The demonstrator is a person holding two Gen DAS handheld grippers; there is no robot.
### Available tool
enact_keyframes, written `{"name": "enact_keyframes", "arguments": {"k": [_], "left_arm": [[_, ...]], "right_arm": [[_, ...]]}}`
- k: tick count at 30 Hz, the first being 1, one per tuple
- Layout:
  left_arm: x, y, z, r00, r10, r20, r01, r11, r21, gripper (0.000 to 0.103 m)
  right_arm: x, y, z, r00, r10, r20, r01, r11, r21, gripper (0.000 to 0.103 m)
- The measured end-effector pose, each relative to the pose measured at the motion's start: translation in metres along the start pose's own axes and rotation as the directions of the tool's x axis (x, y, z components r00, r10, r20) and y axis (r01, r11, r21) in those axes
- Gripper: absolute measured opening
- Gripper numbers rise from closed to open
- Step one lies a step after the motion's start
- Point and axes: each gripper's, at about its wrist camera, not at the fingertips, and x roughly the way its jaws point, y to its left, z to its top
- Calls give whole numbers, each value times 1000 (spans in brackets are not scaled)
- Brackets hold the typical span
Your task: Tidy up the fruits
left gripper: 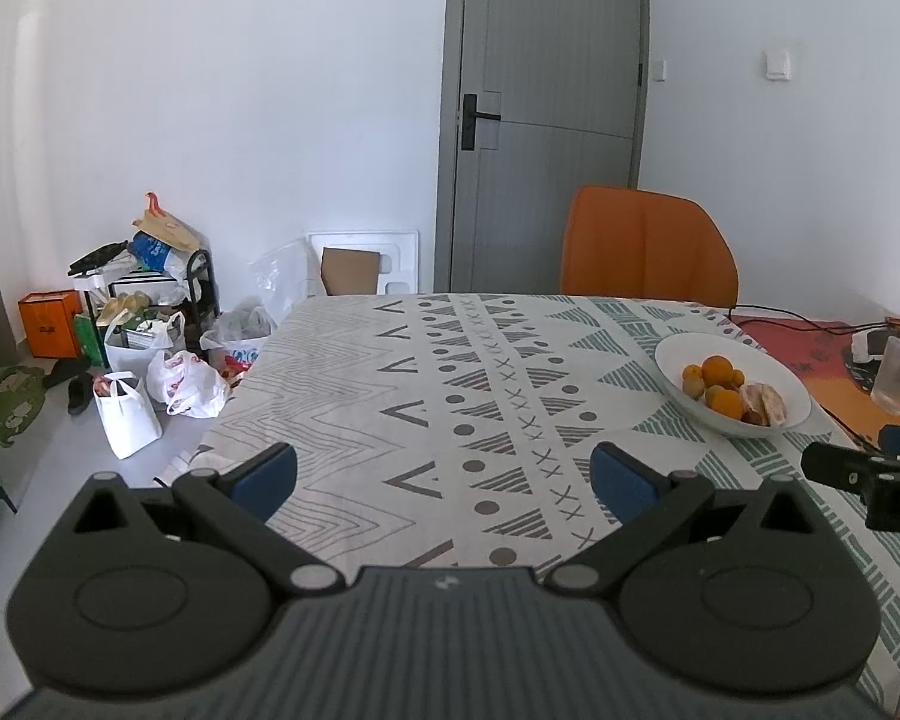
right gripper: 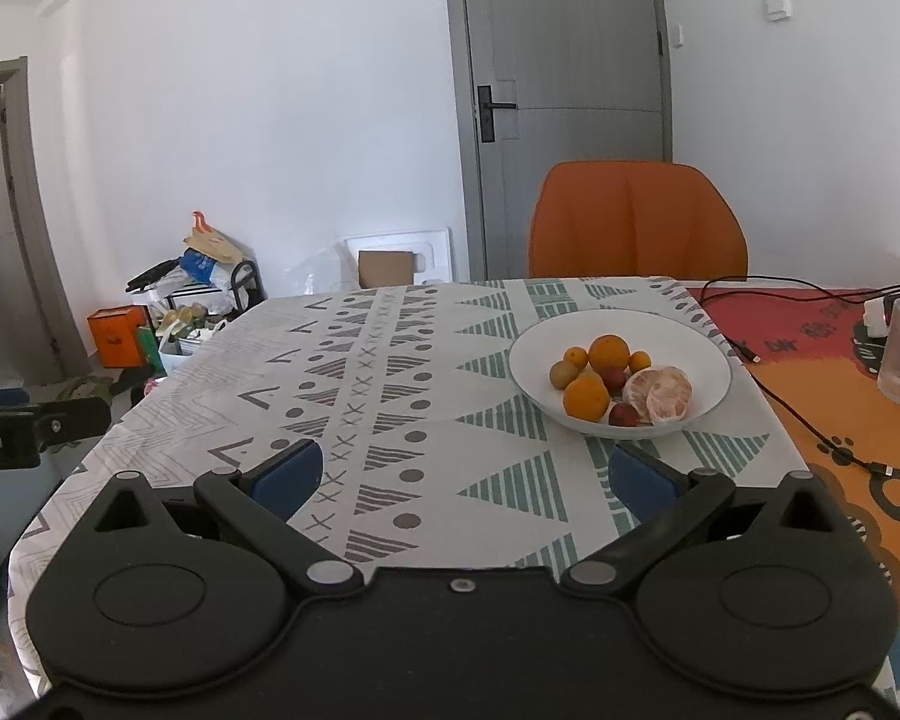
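Lying beyond right tongs (right gripper: 462,477): fruit bowl (right gripper: 528,354)

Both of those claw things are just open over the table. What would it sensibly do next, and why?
Probably ease the right gripper forward toward the white bowl and the nearest orange. Both grippers are open and empty, and the bowl lies just ahead of the right one, farther from the left gripper.

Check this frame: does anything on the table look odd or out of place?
One thing: a peeled citrus lies bare in the white bowl among whole oranges and small dark fruits. A black cable trails loose across the orange mat. Nothing is spilled.
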Motion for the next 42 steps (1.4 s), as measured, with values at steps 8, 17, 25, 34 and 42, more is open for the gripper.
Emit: {"name": "enact_keyframes", "arguments": {"k": [8,17,25,34,42], "left_arm": [[0,0,0,1000,-2,1,2,1000,1,103],[-1,1,0,1000,-1,3,1,1000,3,103],[0,0,1,1000,0,2,0,1000,-3,103],[1,0,0,1000,2,-2,-2,1000,-9,103],[1,0,-1,1000,-5,-8,5,1000,-10,103]], "right_arm": [[-1,0,0,1000,-1,0,1,1000,3,103],[0,0,-1,1000,0,-4,0,1000,3,103],[0,1,0,1000,2,-3,-2,1000,-1,103],[-1,-1,0,1000,-3,-2,3,1000,5,103],[1,0,0,1000,-3,-7,3,1000,0,103]]}}
